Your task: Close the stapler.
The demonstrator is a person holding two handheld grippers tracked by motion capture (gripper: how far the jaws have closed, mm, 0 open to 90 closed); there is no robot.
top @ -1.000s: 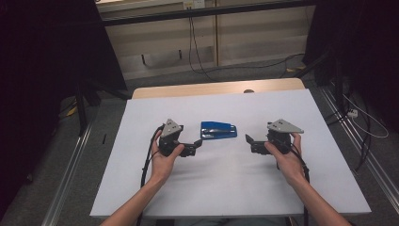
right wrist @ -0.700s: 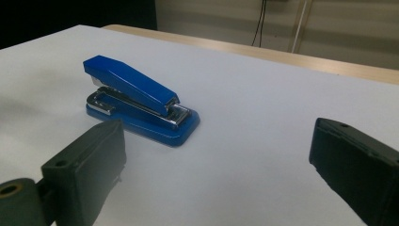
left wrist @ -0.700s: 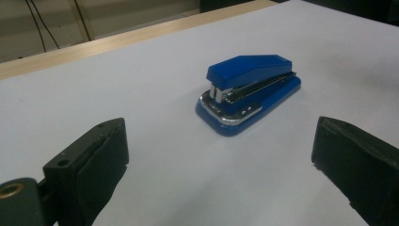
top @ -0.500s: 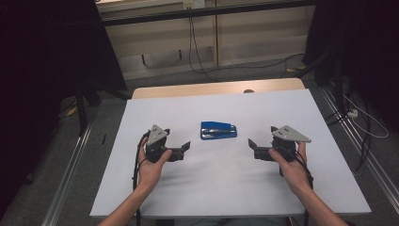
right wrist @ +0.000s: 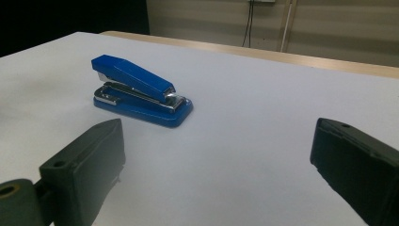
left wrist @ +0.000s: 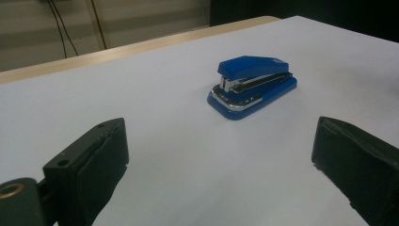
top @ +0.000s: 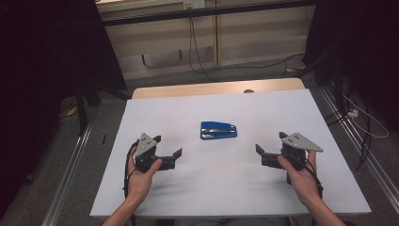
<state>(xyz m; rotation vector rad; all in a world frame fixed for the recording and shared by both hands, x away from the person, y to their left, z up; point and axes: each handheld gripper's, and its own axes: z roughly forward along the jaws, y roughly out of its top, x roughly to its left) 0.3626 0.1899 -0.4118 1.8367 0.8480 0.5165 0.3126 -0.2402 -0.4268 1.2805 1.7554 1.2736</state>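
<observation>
A blue stapler (top: 219,130) lies shut on the white table top (top: 282,108), near its middle. My left gripper (top: 167,146) is held in a hand to the stapler's left and nearer the person, open with nothing between its jaws. In the left gripper view the stapler (left wrist: 254,84) sits beyond the open gripper (left wrist: 219,141). My right gripper (top: 271,142) is held to the stapler's right, also open and holding nothing. The right gripper view has the stapler (right wrist: 141,92) ahead and to the left of the gripper (right wrist: 216,136).
A wooden table edge (top: 216,88) runs along the far side of the white top. Cables (top: 202,56) trail on the floor beyond it, and metal rails (top: 70,160) flank the table. Dark curtains stand at both sides.
Both grippers have drawn back from the stapler toward the person, the left one farther and to the left, the right one slightly to the right. The stapler has not moved.
</observation>
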